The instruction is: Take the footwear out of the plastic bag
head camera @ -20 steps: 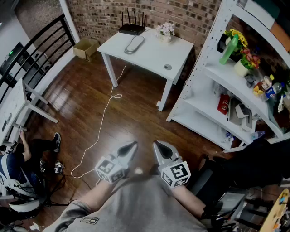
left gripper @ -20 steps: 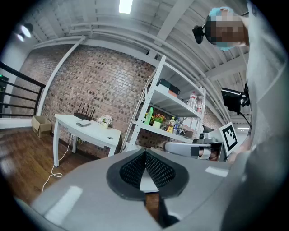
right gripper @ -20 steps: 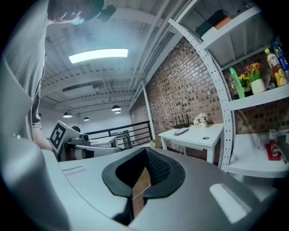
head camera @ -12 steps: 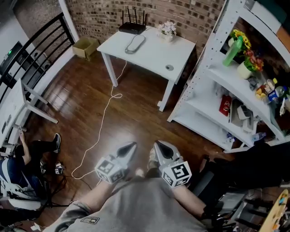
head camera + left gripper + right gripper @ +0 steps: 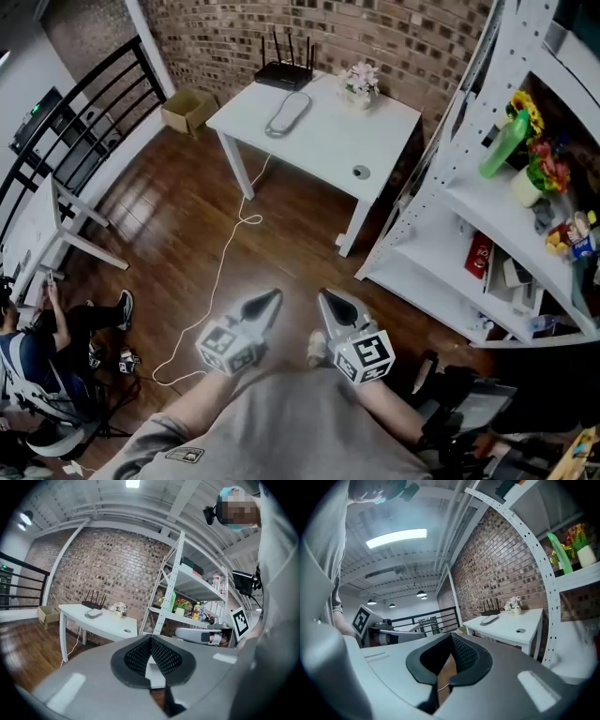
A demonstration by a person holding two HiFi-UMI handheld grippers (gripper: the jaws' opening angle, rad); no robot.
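No plastic bag and no footwear taken from one shows in any view. In the head view my left gripper [image 5: 273, 300] and right gripper [image 5: 325, 299] are held side by side close to the body, above the brown wooden floor [image 5: 187, 225]. Both point toward the white table [image 5: 328, 141]. Each has its jaws closed together with nothing between them. The left gripper view shows the left gripper [image 5: 151, 640] with its black pads meeting, and the right gripper [image 5: 206, 634] beside it. In the right gripper view the right gripper [image 5: 451, 638] is likewise shut and empty.
On the table stand a black router [image 5: 288, 75], a grey oval device [image 5: 288, 111] and a small flower pot [image 5: 358, 86]. A white cable [image 5: 220, 272] trails over the floor. White shelving [image 5: 487, 216] with bottles and flowers fills the right. A person sits at the far left [image 5: 37, 347]. A cardboard box [image 5: 190, 110] stands by the black railing.
The head view has shifted: the table and shelving now sit lower and further right in the picture. Both grippers keep their place before the body, still shut.
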